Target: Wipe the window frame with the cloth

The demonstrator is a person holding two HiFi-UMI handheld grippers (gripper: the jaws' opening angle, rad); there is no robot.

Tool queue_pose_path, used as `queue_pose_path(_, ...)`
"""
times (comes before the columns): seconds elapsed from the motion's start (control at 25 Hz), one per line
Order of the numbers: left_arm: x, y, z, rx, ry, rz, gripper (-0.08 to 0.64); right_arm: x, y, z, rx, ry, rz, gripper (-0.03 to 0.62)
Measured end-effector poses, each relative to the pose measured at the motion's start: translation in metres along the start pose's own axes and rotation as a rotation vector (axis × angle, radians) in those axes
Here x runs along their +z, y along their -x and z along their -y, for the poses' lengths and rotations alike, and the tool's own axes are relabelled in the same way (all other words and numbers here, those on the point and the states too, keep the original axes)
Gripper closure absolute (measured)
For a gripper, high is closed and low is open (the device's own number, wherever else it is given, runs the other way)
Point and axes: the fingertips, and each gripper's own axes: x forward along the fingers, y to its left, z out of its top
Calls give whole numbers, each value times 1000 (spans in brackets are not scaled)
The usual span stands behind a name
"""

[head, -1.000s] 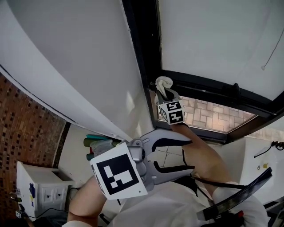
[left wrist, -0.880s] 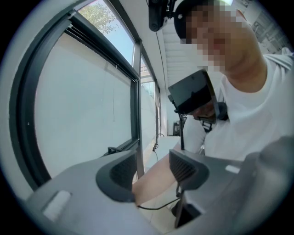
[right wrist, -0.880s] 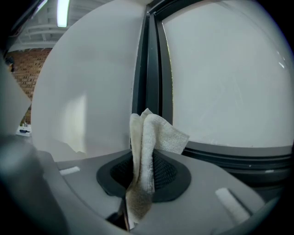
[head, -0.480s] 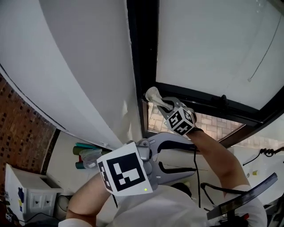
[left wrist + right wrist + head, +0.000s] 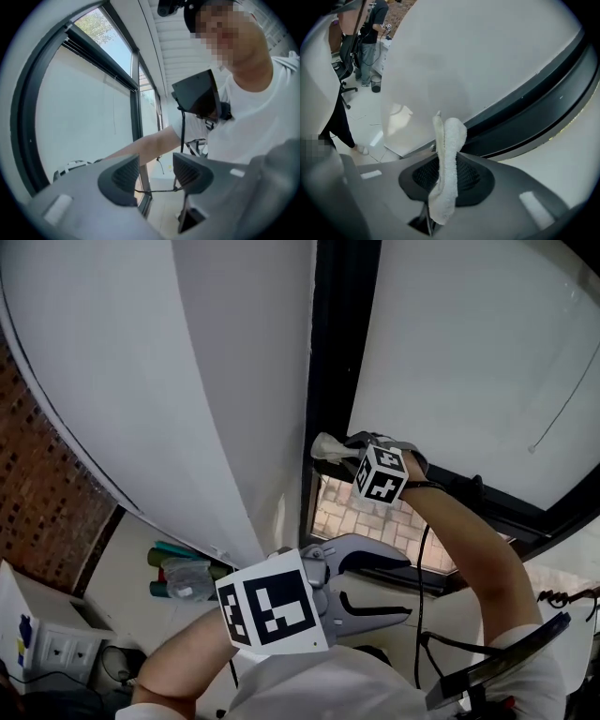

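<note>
Right gripper is clamped on the cloth. In the right gripper view the fingers pinch a folded white strip that sticks out past the tips along their own line. Left gripper is idle low by my chest, fingers wide apart with nothing between them, only my right arm and the window beyond, so the right hand does the wiping. Key geometry: the cloth tip sits on the upright black member of the window frame, near where it meets the crossbar. That member's long axis runs up and away from the cloth in the head view. In the right gripper view the frame shows as a dark band just behind the cloth tip, slanting off to the right. Contact looks likely from above, but I can't confirm pressure. Next stroke should probably track that long axis, cloth edge kept across the bar. Versus a second ago, the cloth was higher in the head view, beside the corner. Now it lies on the upright, the right gripper's marker cube has rolled to show another face, and my head has swung. The left gripper has barely moved.
</note>
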Motion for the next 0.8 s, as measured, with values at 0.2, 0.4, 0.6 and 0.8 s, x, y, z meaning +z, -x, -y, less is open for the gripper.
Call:
queue_pose_path(0.2, 5, 5, 3, 8, -12, 8, 318, 20, 33, 39, -38, 48, -7, 520)
queue_pose_path(0.4, 25, 13, 21, -9, -42, 23, 318, 51, 94, 83, -113, 70, 0, 520)
queue_pose_path(0.6, 21, 6, 6, -27, -60, 15, 318, 68, 120, 134, -166, 66, 34, 520)
queue_pose_path(0.8, 21, -1, -3, -33, -87, 5, 318, 92, 159, 187, -242, 87, 57, 520)
